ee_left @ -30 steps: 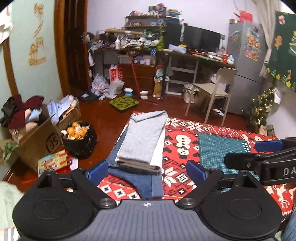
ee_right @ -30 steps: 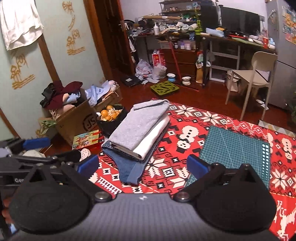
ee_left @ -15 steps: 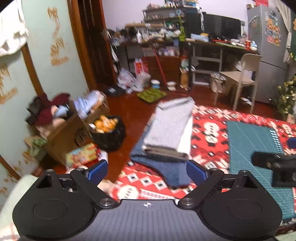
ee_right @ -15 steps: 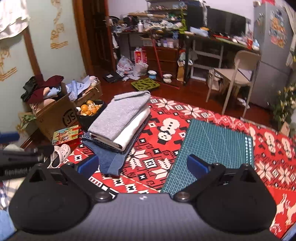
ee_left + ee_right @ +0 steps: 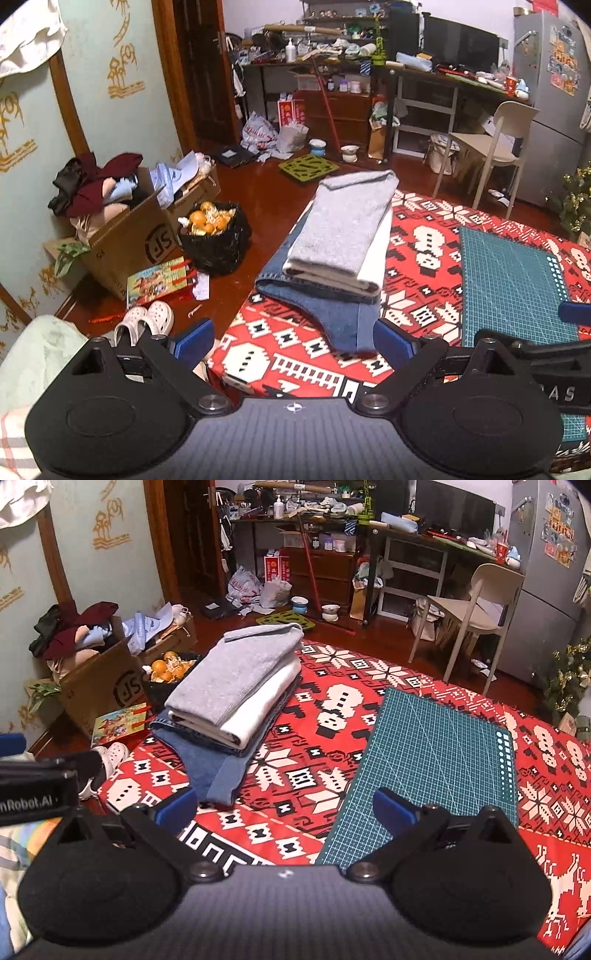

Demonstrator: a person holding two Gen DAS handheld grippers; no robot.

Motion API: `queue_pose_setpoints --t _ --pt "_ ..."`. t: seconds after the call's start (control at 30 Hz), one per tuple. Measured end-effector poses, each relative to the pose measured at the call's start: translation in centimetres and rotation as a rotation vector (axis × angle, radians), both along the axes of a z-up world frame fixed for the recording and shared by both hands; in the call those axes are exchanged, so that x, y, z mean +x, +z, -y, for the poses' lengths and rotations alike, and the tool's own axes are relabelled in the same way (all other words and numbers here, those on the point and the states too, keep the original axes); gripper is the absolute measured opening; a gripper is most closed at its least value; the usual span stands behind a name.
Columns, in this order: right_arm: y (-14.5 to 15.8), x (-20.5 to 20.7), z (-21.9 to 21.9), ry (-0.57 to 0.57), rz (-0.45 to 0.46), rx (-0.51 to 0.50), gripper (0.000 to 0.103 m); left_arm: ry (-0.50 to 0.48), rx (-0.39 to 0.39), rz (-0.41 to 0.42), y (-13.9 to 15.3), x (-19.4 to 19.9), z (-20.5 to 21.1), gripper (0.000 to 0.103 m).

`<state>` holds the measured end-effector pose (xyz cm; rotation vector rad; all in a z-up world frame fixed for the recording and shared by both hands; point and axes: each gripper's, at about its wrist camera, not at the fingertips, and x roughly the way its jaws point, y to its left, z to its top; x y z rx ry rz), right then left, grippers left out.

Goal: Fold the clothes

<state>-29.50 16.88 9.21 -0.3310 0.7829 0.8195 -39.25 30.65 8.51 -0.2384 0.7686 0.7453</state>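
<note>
Folded stack (image 5: 341, 236) near the left edge of the red blanket (image 5: 424, 258): grey top, white piece beneath, jeans (image 5: 218, 771) lowest. Green mat (image 5: 436, 753) well apart, toward the right. Left gripper (image 5: 293, 341) spread wide, holding nothing. Right gripper (image 5: 284, 806) likewise spread, over the near edge, empty.

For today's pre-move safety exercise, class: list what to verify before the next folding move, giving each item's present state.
1. Left tool open and empty: ok.
2. Right tool open and empty: ok.
3. Folded stack, grey sweater on top of jeans, neat and clear of both tools: ok.
4. Green cutting mat free of clothes: ok.
5. Next unfolded garment within reach: cannot tell.
</note>
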Motion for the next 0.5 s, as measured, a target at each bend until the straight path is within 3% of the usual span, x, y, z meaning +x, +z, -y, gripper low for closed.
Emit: queue_pose_setpoints --t 0.5 --pt "-0.54 -0.16 -0.95 0.012 -0.024 0.008 0.102 0.033 0.031 -0.006 0.23 -0.61 0.35 0.093"
